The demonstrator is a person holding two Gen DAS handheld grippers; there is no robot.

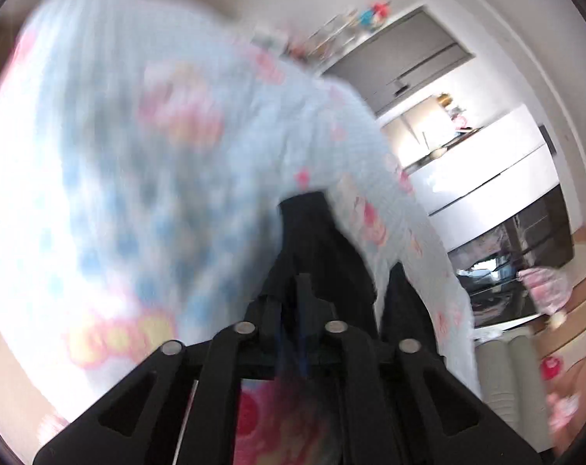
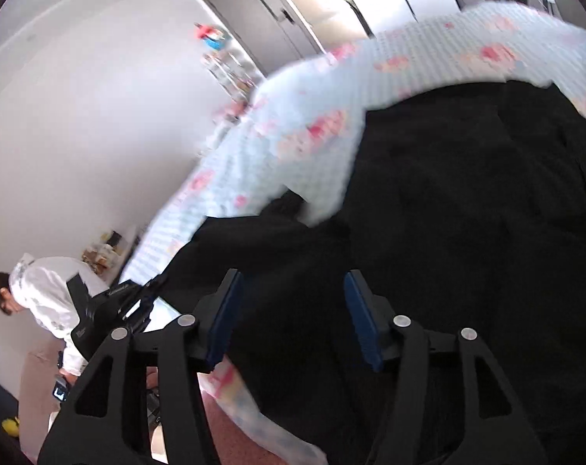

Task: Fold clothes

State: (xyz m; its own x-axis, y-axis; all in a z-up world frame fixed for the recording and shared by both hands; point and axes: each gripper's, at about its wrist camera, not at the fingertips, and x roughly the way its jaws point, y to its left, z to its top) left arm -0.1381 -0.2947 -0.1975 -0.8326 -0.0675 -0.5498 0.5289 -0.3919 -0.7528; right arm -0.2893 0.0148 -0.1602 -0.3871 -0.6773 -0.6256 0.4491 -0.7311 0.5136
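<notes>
Left wrist view shows my left tongs point(image 1: 299, 333) with the two fingers pressed together on a fold of black cloth point(image 1: 316, 240), which rises dark just ahead of them. Behind and around it hangs the light blue garment point(image 1: 145, 147) with pink and yellow prints, very blurred. At the right edge I see white cabinets point(image 1: 483, 162) and a dark glass unit.

From the right wrist view, my right tongs point(image 2: 289, 317) stand wide apart, the blue pads point(image 2: 223, 321) holding nothing. The black cloth point(image 2: 448, 213) fills the space in front of them, with the blue garment point(image 2: 293, 143) draped over its upper edge. A person in white point(image 2: 49, 294) stands at the far left.
</notes>
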